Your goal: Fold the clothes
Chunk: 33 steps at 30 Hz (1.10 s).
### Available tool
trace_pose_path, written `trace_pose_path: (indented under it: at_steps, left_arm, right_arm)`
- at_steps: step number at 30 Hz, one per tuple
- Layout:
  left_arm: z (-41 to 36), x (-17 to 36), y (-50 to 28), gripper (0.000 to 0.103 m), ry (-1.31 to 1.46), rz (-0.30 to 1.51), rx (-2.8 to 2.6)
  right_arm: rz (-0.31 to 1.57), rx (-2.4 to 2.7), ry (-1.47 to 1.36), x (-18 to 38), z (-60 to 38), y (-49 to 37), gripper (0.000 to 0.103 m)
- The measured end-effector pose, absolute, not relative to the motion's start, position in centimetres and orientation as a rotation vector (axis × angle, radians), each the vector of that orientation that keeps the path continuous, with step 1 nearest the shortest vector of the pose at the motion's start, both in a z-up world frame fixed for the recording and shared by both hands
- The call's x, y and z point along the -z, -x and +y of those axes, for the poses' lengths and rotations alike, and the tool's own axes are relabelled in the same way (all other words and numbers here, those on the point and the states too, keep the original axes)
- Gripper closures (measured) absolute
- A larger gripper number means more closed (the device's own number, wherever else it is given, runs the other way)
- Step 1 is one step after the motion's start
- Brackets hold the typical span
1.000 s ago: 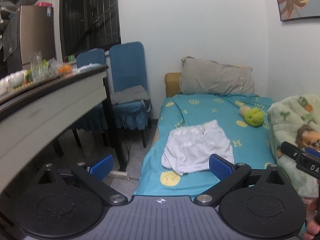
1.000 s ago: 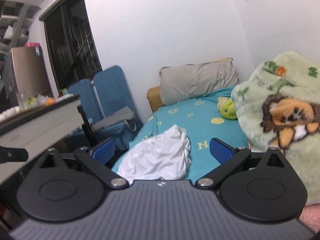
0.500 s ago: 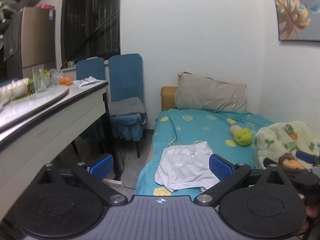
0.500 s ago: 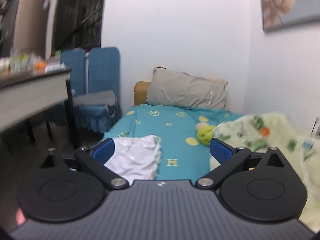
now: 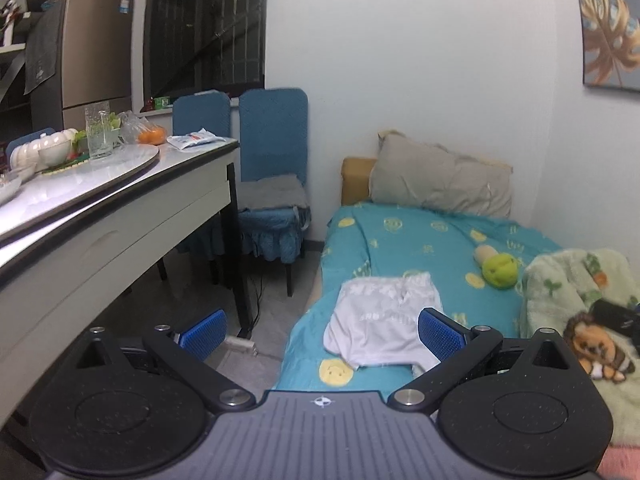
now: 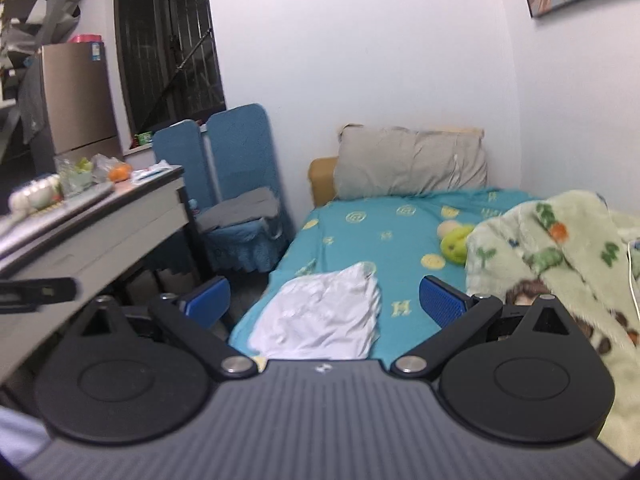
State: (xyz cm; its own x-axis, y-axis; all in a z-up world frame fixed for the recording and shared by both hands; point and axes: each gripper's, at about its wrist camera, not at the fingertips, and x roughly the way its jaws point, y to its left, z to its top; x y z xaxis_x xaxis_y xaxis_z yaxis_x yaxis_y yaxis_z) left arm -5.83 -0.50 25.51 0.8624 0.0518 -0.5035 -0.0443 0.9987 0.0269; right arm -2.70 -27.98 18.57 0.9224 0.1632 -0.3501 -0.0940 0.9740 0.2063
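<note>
A crumpled white garment (image 5: 380, 320) (image 6: 324, 316) lies near the foot of a bed with a teal patterned sheet (image 5: 420, 240) (image 6: 380, 232). My left gripper (image 5: 320, 334) is open, its blue pads held in the air short of the bed, nothing between them. My right gripper (image 6: 324, 304) is open too, hovering above the bed's foot with the garment seen between its fingers but below and beyond them. Part of the right gripper (image 5: 616, 316) shows dark at the right of the left wrist view.
A grey pillow (image 5: 440, 184) lies at the bedhead, with a green plush toy (image 5: 500, 270) and a pale green lion blanket (image 5: 580, 320) on the right. To the left stand a white table (image 5: 100, 208) with dishes, two blue chairs (image 5: 272, 152) and a fridge (image 5: 92, 52).
Both cameras have swung about over the last second, rising and pulling back a little from the bed. The garment has not moved. Both grippers have stayed open.
</note>
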Motion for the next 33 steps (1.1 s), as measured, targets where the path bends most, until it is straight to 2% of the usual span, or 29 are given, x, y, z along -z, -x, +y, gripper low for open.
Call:
trace_pose_path:
  at_steps: [4,8,11,17,19,25,29,33]
  left_arm:
    - [-2.0,-25.7,5.4,0.0,-0.047,0.601,-0.016]
    - [-3.4,-24.1,3.9,0.0,-0.105,0.551,-0.009]
    - [-3.5,-21.2,1.4,0.0,-0.114,0.522,-0.008]
    - [-3.8,-10.7,-6.4,0.001,-0.204,0.508,0.016]
    - [-3.8,-6.5,-9.1,0.006,-0.258,0.53,0.009]
    - [-3.9,3.9,-16.4,0.012,-0.363,0.584,0.074]
    - [-5.2,9.6,-20.5,0.014,-0.481,0.606,0.157]
    - [-6.4,13.2,-23.0,0.021,-0.593,0.568,0.229]
  right_arm:
    - [0.398,-0.139,-0.212,-20.8,-27.3,4.8,0.0]
    - [0.441,-0.15,-0.253,-21.4,-25.9,3.7,0.0]
    - [0.449,-0.14,-0.3,-19.8,-25.1,2.1,0.0]
    - [0.425,-0.078,-0.258,-13.3,-24.3,-4.2,0.0]
    - [0.402,-0.053,-0.262,-10.7,-24.8,-6.3,0.0]
    - [0.386,-0.014,-0.289,-3.4,-26.9,-10.6,0.0]
    - [0.456,-0.046,-0.376,0.5,-28.3,-12.9,0.0]
    - [0.483,-0.039,-0.355,3.2,-28.6,-15.5,0.0]
